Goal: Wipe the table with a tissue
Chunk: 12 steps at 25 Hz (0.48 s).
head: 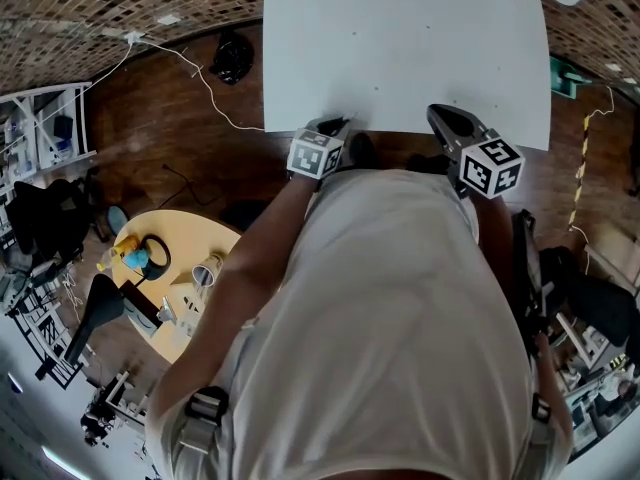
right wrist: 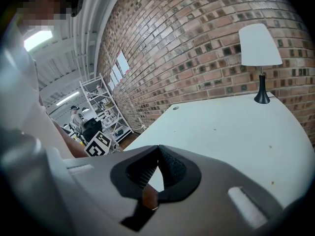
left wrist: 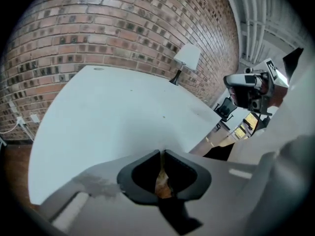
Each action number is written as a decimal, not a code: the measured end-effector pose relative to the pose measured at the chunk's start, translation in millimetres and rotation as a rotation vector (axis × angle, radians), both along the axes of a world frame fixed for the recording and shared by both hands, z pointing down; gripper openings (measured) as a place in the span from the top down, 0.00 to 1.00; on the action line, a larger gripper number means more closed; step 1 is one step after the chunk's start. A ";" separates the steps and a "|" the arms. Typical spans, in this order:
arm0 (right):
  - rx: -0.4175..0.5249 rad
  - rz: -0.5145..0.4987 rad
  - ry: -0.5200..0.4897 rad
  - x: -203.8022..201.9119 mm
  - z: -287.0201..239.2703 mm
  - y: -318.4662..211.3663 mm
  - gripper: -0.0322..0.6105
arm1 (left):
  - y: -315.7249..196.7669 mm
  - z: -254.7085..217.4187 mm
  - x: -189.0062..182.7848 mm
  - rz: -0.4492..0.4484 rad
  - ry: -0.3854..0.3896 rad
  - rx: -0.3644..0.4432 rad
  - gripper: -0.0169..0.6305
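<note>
The white table [head: 400, 48] lies ahead of me, and no tissue shows in any view. My left gripper [head: 335, 125] hovers at the table's near edge, left of centre. In the left gripper view its jaws [left wrist: 161, 154] stand together with only a thin slit and nothing between them. My right gripper [head: 445, 113] hangs over the near edge further right. Its tips [right wrist: 158, 149] meet, empty, above the tabletop [right wrist: 236, 127]. Each gripper shows in the other's view: the right one [left wrist: 251, 90] and the left one's marker cube [right wrist: 101, 142].
A white-shaded lamp [right wrist: 259, 45] stands at the table's far corner by the brick wall [left wrist: 123, 28]. To my left on the wooden floor is a round yellow table [head: 190, 228] with small items. A white cable [head: 200, 78] trails across the floor. Shelving [head: 50, 128] stands at far left.
</note>
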State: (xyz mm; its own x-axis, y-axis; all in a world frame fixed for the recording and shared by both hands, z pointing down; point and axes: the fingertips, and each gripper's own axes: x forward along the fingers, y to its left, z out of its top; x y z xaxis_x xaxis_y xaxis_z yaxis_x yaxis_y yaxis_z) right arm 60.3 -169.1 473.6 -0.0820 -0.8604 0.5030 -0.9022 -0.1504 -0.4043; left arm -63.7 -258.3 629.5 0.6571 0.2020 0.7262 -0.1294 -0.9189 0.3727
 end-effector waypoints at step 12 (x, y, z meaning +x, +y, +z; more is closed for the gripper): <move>0.038 0.042 -0.032 16.3 2.1 36.2 0.94 | -84.3 -46.2 7.6 -0.328 0.112 0.061 0.91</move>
